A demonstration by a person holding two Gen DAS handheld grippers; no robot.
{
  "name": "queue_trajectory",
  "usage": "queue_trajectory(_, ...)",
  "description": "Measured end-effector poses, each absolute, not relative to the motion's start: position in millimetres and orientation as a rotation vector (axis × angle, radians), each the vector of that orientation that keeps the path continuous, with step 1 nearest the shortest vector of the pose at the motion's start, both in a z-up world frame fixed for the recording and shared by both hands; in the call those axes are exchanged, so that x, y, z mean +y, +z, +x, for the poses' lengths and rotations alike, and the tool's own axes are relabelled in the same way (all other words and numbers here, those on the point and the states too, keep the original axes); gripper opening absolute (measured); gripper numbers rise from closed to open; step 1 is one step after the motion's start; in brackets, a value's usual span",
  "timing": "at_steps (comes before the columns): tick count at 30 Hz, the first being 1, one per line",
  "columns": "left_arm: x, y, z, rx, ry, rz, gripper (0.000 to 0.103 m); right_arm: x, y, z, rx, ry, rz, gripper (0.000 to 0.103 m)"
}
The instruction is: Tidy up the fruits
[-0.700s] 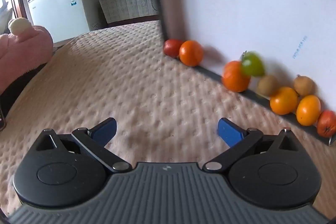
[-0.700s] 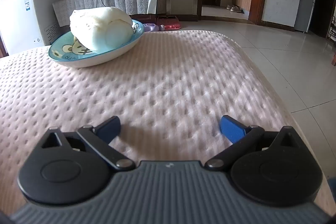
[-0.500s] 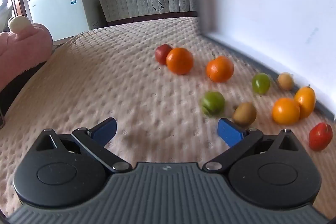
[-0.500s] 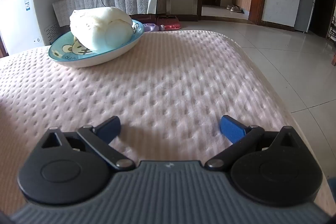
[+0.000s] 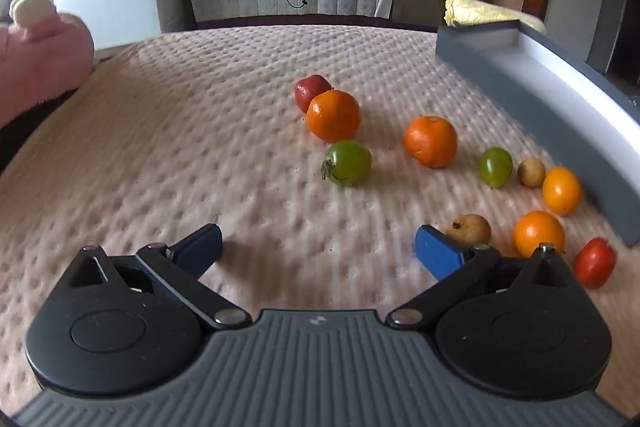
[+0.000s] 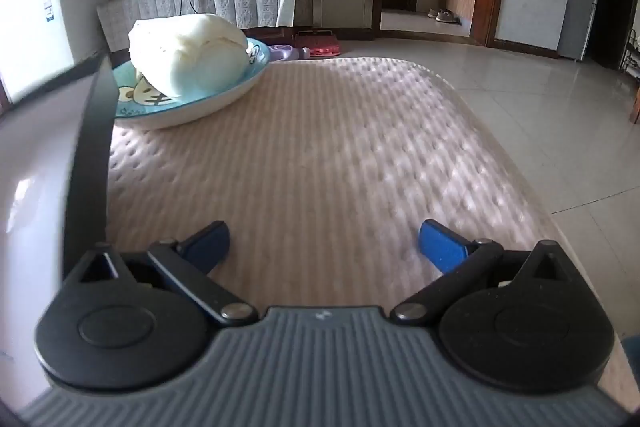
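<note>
Both claws stood apart, holding nothing – left gripper, right gripper. Nearest the left gripper lay a brown fruit, an orange and a red fruit. Farther out on the padded cover – a green tomato, two larger oranges, a second red fruit. A grey-rimmed tray sat at right. Beyond the right gripper, a blue plate.
</note>
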State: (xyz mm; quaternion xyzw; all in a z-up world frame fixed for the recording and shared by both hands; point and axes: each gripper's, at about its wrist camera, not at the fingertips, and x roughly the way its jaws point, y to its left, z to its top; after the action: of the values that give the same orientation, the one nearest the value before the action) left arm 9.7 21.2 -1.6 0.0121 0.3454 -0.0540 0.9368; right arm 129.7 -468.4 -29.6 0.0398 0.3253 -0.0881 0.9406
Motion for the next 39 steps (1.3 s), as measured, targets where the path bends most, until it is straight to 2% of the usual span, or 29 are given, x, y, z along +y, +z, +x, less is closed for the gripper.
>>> queue_trajectory(4, 35, 6, 2, 0.741, -0.113, -0.051, 0.103, -466, -27, 127, 0.664, -0.182, 0.077, 0.103)
queue_trajectory(12, 24, 20, -24, 0.763, -0.076, 0.087, 0.103, -466, -26, 126, 0.671, -0.182, 0.078, 0.103)
queue_trajectory(19, 16, 30, -33, 0.703, -0.036, 0.058, 0.103, -467, 3, 71, 0.827, -0.268, -0.046, 0.103)
queue_trajectory(22, 14, 33, -34, 0.688, -0.040, 0.033, 0.103, -444, 47, 18, 0.659, -0.317, -0.173, 0.103)
queue_trajectory(26, 7, 40, -36, 0.661, -0.050, 0.026, 0.103, -382, 118, -66, 0.180, -0.465, -0.249, 0.103)
queue_trajectory(28, 5, 43, -39, 0.646, -0.050, 0.027, 0.103, -352, 140, -98, -0.011, -0.459, -0.160, 0.103)
queue_trajectory(31, 2, 47, -43, 0.631, -0.068, 0.019, 0.103, -326, 150, -113, 0.028, -0.252, 0.064, 0.103)
queue_trajectory(33, 1, 50, -47, 0.616, -0.071, 0.022, 0.103, -303, 141, -111, 0.113, -0.107, 0.117, 0.103)
queue_trajectory(39, 9, 55, -59, 0.586, -0.080, 0.030, 0.103, -211, 67, -107, 0.391, 0.129, -0.094, 0.102)
